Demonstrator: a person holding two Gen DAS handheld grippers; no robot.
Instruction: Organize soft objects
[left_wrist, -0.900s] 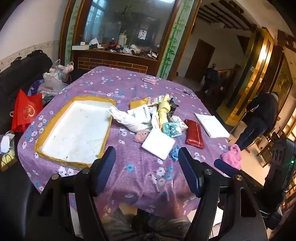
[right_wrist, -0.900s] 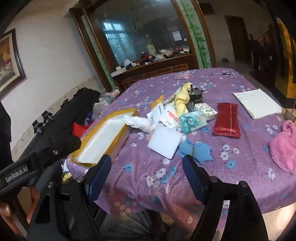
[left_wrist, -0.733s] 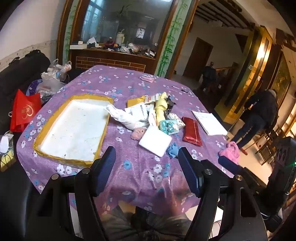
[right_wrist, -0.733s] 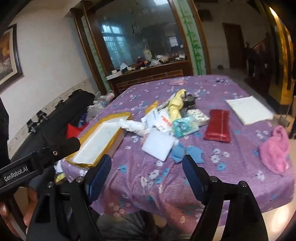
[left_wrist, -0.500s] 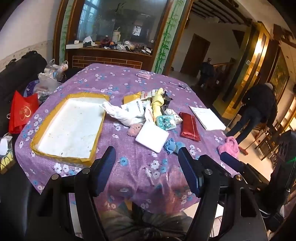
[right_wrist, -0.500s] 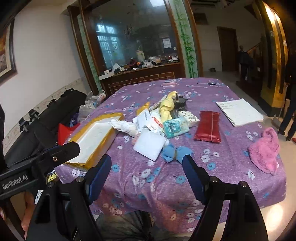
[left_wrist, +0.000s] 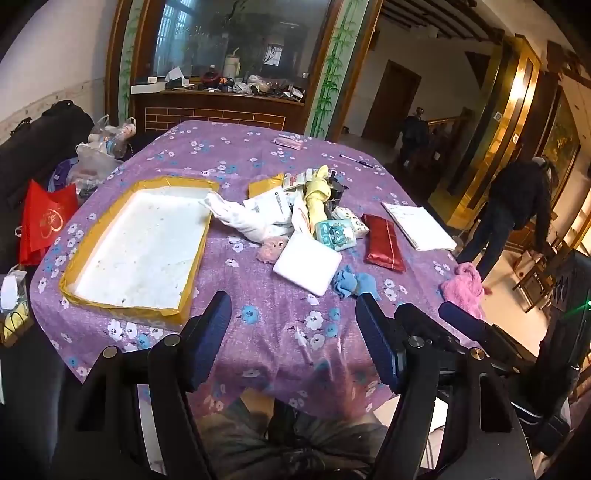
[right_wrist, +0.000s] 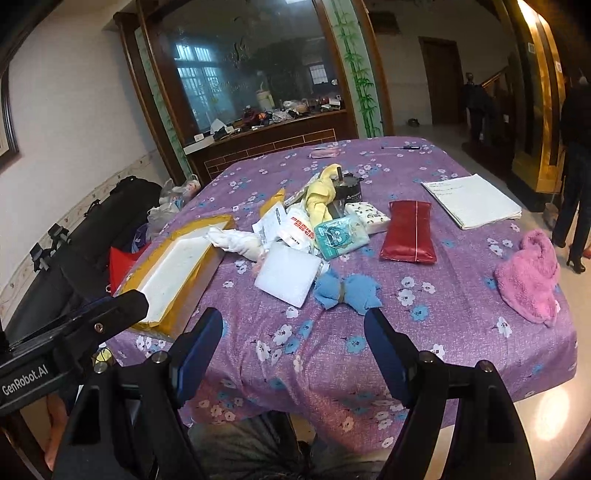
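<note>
A: Claw state?

B: Left claw spread wide, nothing between the jaws. Right claw same, spread and empty. Both hang over the near edge of the counter, angled down at it.

A: Where's the soft stuff?

B: Piled mid-counter. Blue cloth nearest, just beside the white pad. White rag drapes over the far corner of the tray. Yellow cloth stands at the back of the pile. Pink towel sits well apart near the right edge; in the left view the right gripper's body cuts off its lower part.

A: Anything else in the pile?

B: Teal pack, red pouch beside it, notebook further right. Small pink fuzzy item mostly tucked behind the pad, can't tell what it is. Dark can behind the yellow cloth, partly hidden. Print on the packets is unreadable.

A: Tray contents?

B: Looks bare white inside.
</note>
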